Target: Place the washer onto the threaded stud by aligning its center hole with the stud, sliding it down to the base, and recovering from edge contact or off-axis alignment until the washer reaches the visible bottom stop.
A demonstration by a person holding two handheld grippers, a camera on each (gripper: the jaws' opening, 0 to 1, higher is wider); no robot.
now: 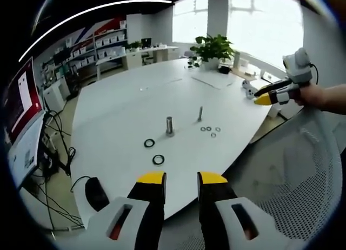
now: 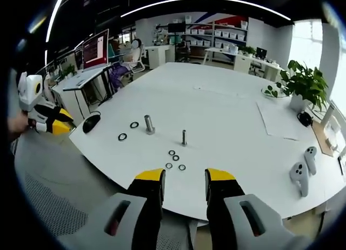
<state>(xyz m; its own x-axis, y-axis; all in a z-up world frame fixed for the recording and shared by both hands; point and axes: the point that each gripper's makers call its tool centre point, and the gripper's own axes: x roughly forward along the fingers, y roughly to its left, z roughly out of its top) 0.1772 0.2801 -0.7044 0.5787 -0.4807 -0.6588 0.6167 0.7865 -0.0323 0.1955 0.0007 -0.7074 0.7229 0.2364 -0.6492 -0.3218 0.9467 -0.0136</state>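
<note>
A smooth white desk (image 2: 227,114) with a curved edge carries two upright metal studs: a thick one (image 2: 148,124) and a thinner one (image 2: 184,137). Two dark flat rings (image 2: 128,131) lie toward the desk's edge by the thick stud; four small washers (image 2: 174,159) sit clustered near the thin stud, none on a stud. The left gripper (image 1: 181,179) and right gripper (image 2: 184,177), yellow-tipped with black jaws, hang parted and empty off the desk's edge, above a grey mesh chair (image 1: 303,174).

White table (image 2: 227,114), two studs (image 2: 148,124) upright — small washers (image 2: 175,158) beside, right tool (image 2: 184,179) empty, jaws apart
</note>
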